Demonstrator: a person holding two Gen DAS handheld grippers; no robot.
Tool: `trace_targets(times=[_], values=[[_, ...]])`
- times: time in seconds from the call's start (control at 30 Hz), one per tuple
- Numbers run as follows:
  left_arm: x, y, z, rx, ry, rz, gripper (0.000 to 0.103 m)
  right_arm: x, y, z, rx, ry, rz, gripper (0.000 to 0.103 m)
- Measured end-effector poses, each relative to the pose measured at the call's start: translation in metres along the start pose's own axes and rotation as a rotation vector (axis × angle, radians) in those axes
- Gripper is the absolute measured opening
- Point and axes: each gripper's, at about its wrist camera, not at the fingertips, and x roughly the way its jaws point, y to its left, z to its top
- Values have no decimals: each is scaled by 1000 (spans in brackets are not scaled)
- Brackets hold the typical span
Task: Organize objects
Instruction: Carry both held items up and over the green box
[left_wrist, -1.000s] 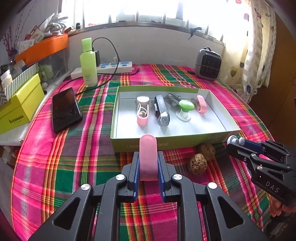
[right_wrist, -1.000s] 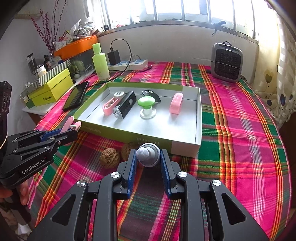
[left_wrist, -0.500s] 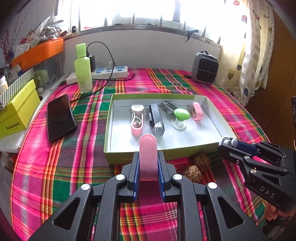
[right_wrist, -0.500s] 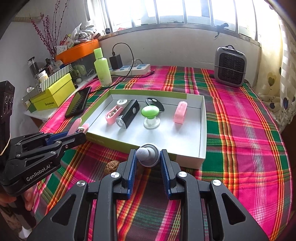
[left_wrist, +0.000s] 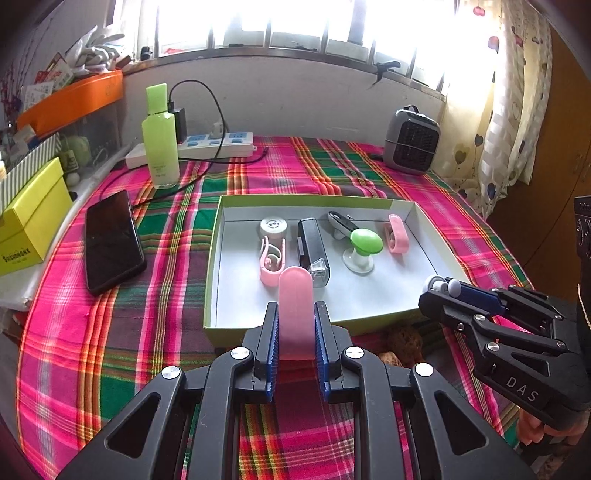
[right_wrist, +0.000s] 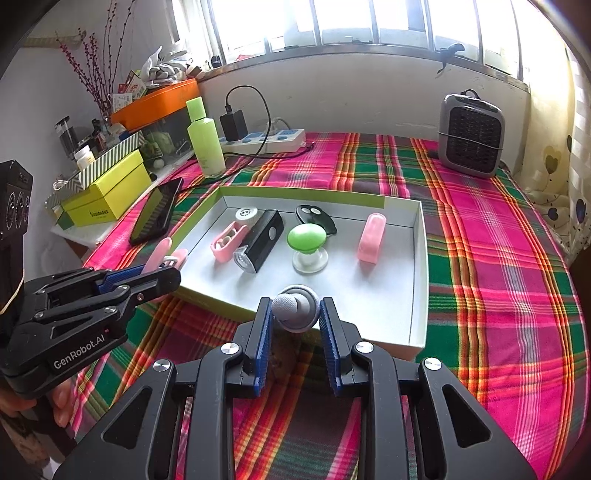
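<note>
Plaid surface (left_wrist: 110, 369), tray (left_wrist: 218, 258); my left claw (left_wrist: 295, 332) clamps a light, slick pink clip (left_wrist: 295, 306) mid-body, right claw (right_wrist: 295, 321) pinches a grey knob (right_wrist: 295, 308).

Daylight floods through the blown-out window (left_wrist: 295, 22), scene sharp, fisheye bending and vignetting the dark edges

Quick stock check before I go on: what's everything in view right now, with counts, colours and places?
Tray: 1, green rim, white inside, table centre.
In tray: pink clip, round tin, black torch, black fob, green knob, pink case.
Walnuts: 2, brown, before tray.
Phone: 1, black, left of tray.
Bottle: 1, green, back left.
Power strip: 1, white, back.
Heater: 1, grey, back right.
Yellow box: 1, far left.
Left claw: shut on pink piece.
Right claw: shut on grey earbud.
</note>
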Motion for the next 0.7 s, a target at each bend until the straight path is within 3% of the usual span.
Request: trace_targets(times=[0.7], values=[[37, 3, 18, -9, 56, -9, 16, 43, 2, 22, -26, 66, 22, 27]])
